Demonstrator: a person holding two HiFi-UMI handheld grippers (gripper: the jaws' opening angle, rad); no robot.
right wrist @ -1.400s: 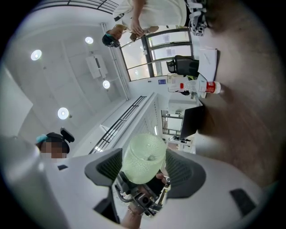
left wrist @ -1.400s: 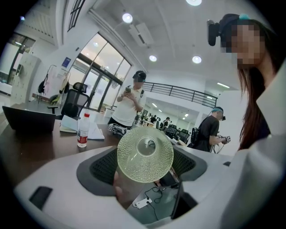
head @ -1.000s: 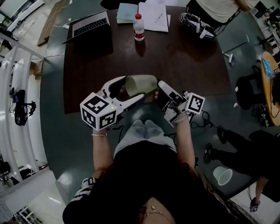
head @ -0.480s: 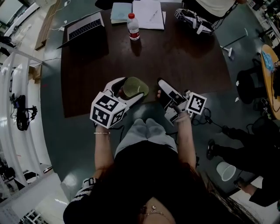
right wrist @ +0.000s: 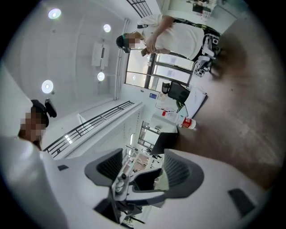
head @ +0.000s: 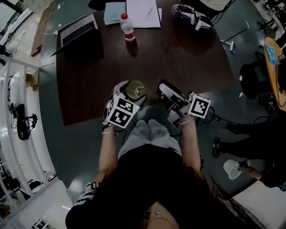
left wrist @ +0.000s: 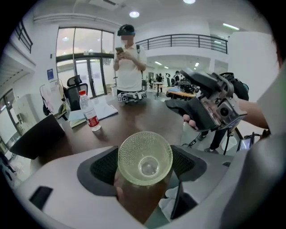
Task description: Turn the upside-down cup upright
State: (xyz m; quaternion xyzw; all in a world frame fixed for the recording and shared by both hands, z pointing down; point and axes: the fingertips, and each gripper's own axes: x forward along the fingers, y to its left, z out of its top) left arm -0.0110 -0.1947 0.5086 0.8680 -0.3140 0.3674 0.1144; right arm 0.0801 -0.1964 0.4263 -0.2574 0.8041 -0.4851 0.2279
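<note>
While left gripper (head: 133, 92) pinches cup (left wrist: 145, 158), right gripper (head: 163, 91) spread beside, bottle (head: 128, 27), laptop (head: 77, 32) beyond.

We show a dark table (head: 192, 62) bearing a water bottle (head: 128, 27). A laptop (head: 79, 31) lies left of the bottle and papers (head: 144, 12) just right of it.

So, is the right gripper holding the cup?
No, the right gripper is open and empty; the cup sits clamped in the left gripper.

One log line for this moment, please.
left gripper: shut on cup | right gripper: open, empty | cup: at near edge of table | upright: cannot tell
</note>
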